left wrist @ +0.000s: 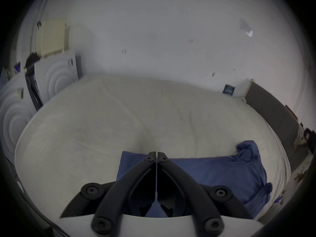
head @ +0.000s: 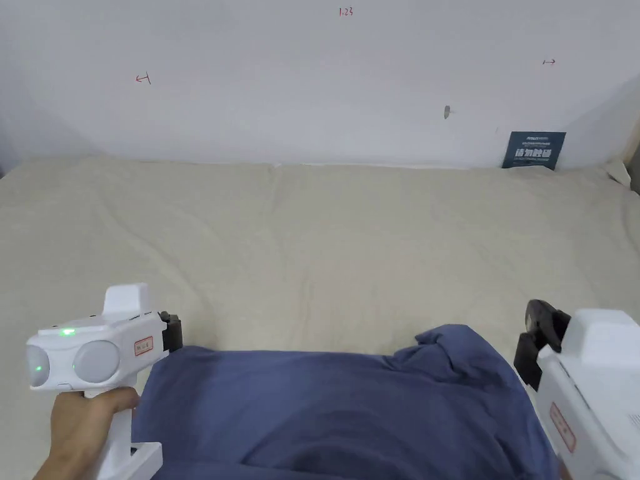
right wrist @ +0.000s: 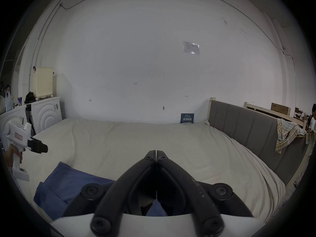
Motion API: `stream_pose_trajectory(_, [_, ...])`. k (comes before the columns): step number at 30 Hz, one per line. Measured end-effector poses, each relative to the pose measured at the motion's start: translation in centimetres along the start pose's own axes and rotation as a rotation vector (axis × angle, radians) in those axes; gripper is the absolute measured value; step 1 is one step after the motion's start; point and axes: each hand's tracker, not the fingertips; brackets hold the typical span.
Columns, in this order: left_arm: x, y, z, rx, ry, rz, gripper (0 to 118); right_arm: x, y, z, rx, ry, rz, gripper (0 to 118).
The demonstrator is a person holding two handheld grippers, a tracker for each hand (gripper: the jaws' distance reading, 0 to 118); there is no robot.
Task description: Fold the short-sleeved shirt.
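A blue short-sleeved shirt (head: 337,412) lies on the near part of a cream bed sheet (head: 312,250), its far edge fairly straight and its right end bunched into a small hump (head: 450,340). My left gripper (head: 172,331) hovers over the shirt's far left corner, jaws closed together with nothing between them; in the left gripper view its tips (left wrist: 156,154) meet above the blue cloth (left wrist: 213,174). My right gripper (head: 537,340) stands just right of the hump. Its tips (right wrist: 156,152) are also pressed together, empty, with the shirt (right wrist: 68,182) below and to the left.
A white wall rises behind the bed, with a small dark blue sign (head: 533,150) leaning on it at the far right. A grey padded headboard (right wrist: 248,129) with a checked cloth (right wrist: 289,136) draped over it borders the bed's right side. White appliances (right wrist: 46,114) stand to the left.
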Motion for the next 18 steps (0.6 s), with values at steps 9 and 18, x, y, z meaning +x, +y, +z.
stream_pose_trajectory(9, [-4.7, 1.2, -12.7, -0.27, 0.118, 0.156, 102, -1.5, -1.0, -5.4, -0.098, -0.024, 0.018, 1])
stream_pose_trajectory(18, [-3.3, -2.1, -15.2, -0.28, 0.137, -0.026, 6, 2.5, -4.0, -11.5, -0.218, -0.027, -0.01, 4])
